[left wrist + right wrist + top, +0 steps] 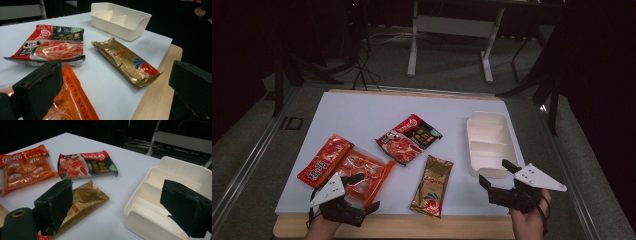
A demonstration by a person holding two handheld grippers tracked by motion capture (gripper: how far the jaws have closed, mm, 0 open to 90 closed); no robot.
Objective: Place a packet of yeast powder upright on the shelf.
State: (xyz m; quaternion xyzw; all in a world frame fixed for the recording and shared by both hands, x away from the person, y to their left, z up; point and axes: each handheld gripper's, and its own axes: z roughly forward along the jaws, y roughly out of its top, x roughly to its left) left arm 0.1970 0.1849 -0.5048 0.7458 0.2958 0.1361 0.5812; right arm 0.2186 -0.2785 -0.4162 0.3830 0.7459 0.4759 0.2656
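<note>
- The left gripper [362, 192] has its jaws spread wide with nothing between them, low over the near end of the orange packet [362, 172], probably lined up for a grab there.
- The right gripper [497, 175] is just as wide and empty, its jaws straddling the near end of the white tray [486, 120], as if waiting to steady it.
- Left of the tray lies the gold packet [432, 186], flat and alone, its near end close to the table's wooden edge [412, 226].
- Further left of the tray, toward the far side, sits the red-and-black packet [408, 138].
- The tray has dividers and looks empty, though its far section is hard to judge; I'd guess the packets are spread apart for loading into it.
</note>
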